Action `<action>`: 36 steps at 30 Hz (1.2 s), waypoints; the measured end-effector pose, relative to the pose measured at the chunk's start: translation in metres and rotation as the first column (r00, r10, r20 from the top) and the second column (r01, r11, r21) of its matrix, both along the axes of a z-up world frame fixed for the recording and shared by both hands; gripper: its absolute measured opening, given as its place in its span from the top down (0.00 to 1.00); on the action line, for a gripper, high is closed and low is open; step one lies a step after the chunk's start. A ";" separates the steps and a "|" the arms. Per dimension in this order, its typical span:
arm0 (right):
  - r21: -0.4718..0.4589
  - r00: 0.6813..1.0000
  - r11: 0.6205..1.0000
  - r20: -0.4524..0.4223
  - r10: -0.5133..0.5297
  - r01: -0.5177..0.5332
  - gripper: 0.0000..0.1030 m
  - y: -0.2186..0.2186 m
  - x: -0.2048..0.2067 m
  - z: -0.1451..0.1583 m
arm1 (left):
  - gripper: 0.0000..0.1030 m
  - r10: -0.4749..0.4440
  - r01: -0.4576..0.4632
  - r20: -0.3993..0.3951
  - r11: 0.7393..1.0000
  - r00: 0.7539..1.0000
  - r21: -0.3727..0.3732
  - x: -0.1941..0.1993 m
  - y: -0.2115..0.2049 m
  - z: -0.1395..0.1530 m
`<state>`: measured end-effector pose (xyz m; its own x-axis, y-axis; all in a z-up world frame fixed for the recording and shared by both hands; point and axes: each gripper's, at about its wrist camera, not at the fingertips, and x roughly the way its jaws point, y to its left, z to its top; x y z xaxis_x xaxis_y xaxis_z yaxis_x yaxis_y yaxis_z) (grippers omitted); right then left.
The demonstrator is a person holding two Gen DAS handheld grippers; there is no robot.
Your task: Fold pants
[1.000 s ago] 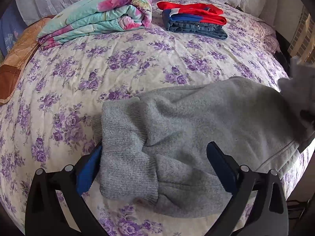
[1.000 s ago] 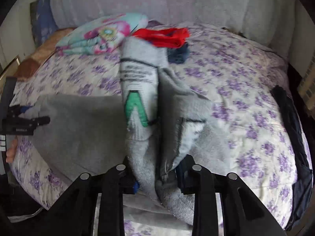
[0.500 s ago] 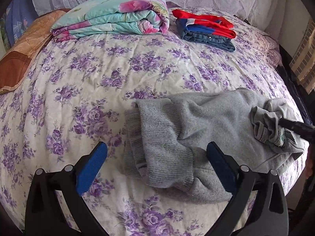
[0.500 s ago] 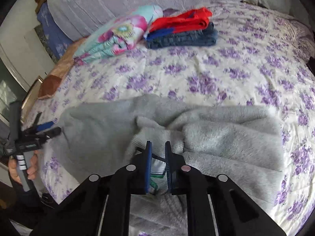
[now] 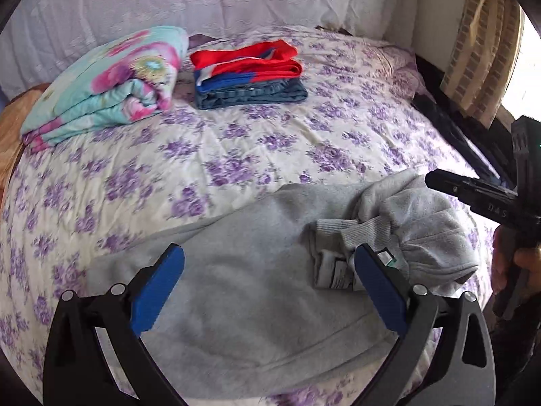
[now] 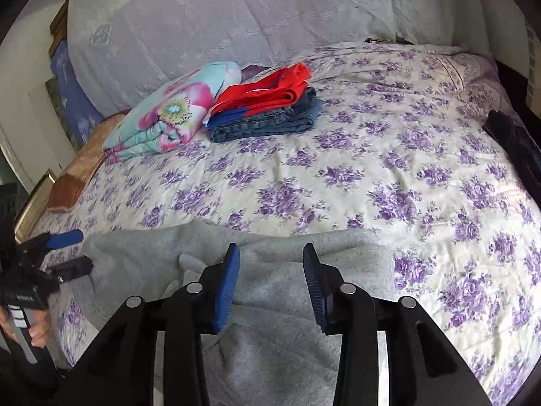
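Bright, even daylight; glare at the window (image 5: 527,67); slight motion blur, strong fisheye bending, dark vignetted corners.

The near edge of the grey pants (image 5: 243,291) is running out of sight below the left gripper (image 5: 267,291), and in the right wrist view the right gripper (image 6: 270,282) is covering their near part too. The printed label (image 5: 338,272) by the bunched waistband is showing text too small to read. The hand (image 6: 33,331) at the left edge is being cut off by the frame. The dark object (image 6: 517,142) at the far right is lying too dim to identify.
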<state>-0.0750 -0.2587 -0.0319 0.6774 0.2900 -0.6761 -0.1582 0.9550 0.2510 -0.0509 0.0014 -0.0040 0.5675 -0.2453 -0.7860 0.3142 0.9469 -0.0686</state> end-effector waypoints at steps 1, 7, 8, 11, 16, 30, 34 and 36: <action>0.006 0.999 1.000 -0.049 -0.004 0.005 0.63 -0.007 0.008 -0.013 | 0.05 -0.001 0.001 -0.017 1.000 1.000 0.025 0.009 -0.013 -0.010; 0.167 0.988 0.984 -0.151 -0.036 0.062 0.89 -0.076 0.022 -0.049 | 0.05 0.069 -0.063 -0.190 0.997 0.979 0.037 0.052 0.001 -0.082; 0.164 0.990 0.984 -0.136 -0.049 0.071 0.86 -0.079 0.016 -0.044 | 0.05 0.064 -0.061 -0.182 0.998 0.981 0.021 0.049 0.004 -0.078; 0.108 1.000 0.994 -0.025 0.008 -0.005 0.58 -0.060 -0.020 -0.019 | 0.05 0.070 -0.066 -0.161 0.997 0.984 0.033 0.035 0.003 -0.059; 0.040 0.992 0.991 -0.010 0.130 -0.129 0.53 -0.028 -0.082 -0.025 | 0.05 0.080 -0.076 -0.074 0.996 0.994 0.055 0.001 0.025 -0.037; 0.029 0.990 0.999 0.137 0.042 -0.046 0.14 -0.010 -0.112 -0.006 | 0.05 0.177 -0.183 -0.062 0.979 0.982 -0.090 -0.038 0.111 -0.005; 0.026 0.992 0.998 0.113 0.049 -0.052 0.14 0.006 -0.108 -0.010 | 0.05 0.264 -0.272 -0.132 0.962 0.955 -0.039 -0.042 0.138 -0.018; 0.005 0.992 0.999 0.111 0.052 -0.053 0.14 0.012 -0.109 -0.014 | 0.05 0.304 -0.310 -0.179 0.951 0.936 -0.009 -0.040 0.147 -0.033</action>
<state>-0.1842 -0.2468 -0.0462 0.7319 0.3323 -0.5948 -0.2354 0.9426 0.2369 -0.0906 0.1485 -0.0372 0.4759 -0.1111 -0.8725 -0.0111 0.9912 -0.1322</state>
